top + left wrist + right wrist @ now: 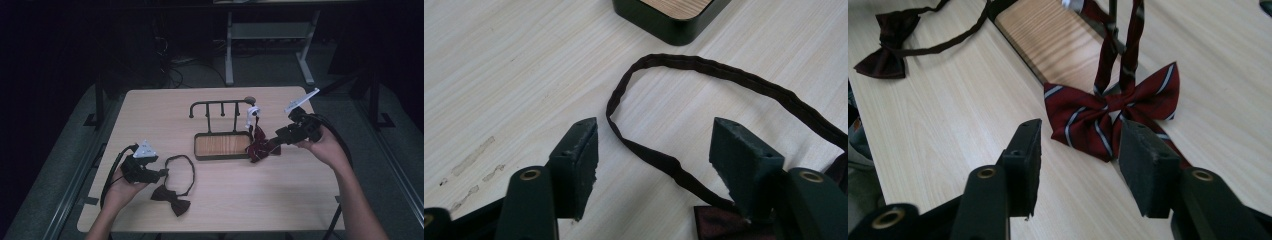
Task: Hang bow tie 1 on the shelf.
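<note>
**Two bow ties on the desk, both tongs released**

The left gripper (161, 173) rests near the front left corner of the desk (280, 200), held by the person's left hand (120, 189). Its jaws stand apart and grasp nothing. In the left gripper view, the thin strap (659, 159) of the dark brown bow tie (171, 199) runs on the wood between the two jaws, but the pads do not press on it. The bow itself lies flat near the front edge, and its strap makes a loop toward the middle of the desk.

The right gripper (276, 140) is near the right edge, held by the right hand (325, 147). Its jaws are also apart and hold nothing. In the right gripper view, the red striped bow tie (1113, 115) lies just in front of the jaws, with one wing behind the right jaw. Whether that jaw touches the cloth, I cannot tell. The strap of this tie goes up to the black hanger stand (222, 112), which rises from the back of the small tray (220, 156) with a wooden bottom, at the middle of the desk. The red bow rests against the right end of the tray, partly on the desk.
</note>
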`<state>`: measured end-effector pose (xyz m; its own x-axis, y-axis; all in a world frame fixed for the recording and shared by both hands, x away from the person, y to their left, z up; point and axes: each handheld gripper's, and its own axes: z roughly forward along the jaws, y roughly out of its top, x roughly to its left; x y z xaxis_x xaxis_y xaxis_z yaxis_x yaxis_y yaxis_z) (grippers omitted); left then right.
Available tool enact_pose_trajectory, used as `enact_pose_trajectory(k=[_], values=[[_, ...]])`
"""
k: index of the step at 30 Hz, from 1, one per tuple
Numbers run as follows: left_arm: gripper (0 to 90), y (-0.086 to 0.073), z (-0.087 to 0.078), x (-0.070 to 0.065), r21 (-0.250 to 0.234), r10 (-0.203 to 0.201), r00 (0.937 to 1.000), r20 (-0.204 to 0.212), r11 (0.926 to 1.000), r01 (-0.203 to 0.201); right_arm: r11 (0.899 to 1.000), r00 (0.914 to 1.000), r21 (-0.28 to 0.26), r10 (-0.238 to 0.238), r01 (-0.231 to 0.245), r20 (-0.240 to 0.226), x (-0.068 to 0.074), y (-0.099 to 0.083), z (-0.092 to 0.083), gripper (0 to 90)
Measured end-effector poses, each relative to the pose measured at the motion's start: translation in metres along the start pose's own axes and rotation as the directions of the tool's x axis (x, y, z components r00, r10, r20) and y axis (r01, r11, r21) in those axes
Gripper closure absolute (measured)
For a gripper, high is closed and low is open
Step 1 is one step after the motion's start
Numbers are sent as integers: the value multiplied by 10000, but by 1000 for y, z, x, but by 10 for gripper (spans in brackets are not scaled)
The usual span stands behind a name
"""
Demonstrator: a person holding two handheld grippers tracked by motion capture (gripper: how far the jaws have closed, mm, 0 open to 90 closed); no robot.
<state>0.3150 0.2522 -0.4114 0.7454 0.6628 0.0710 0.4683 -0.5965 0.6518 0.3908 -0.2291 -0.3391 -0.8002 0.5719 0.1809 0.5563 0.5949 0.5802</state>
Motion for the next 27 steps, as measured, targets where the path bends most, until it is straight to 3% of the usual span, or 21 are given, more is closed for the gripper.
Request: enact_pose_trajectory(k=[14, 19, 27], values=[[436, 13, 14, 10, 614, 159, 9997, 169, 9980, -169, 10000, 10000, -44, 87, -87, -38, 7, -32, 13, 446], [450, 17, 19, 13, 794, 1, 9996, 270, 9968, -22, 10000, 10000, -15, 61, -61, -55, 9, -38, 17, 430], [485, 27, 28, 19, 1139, 110, 9993, 366, 9934, -151, 9999, 9999, -62, 117, -116, 32, 14, -49, 19, 404]])
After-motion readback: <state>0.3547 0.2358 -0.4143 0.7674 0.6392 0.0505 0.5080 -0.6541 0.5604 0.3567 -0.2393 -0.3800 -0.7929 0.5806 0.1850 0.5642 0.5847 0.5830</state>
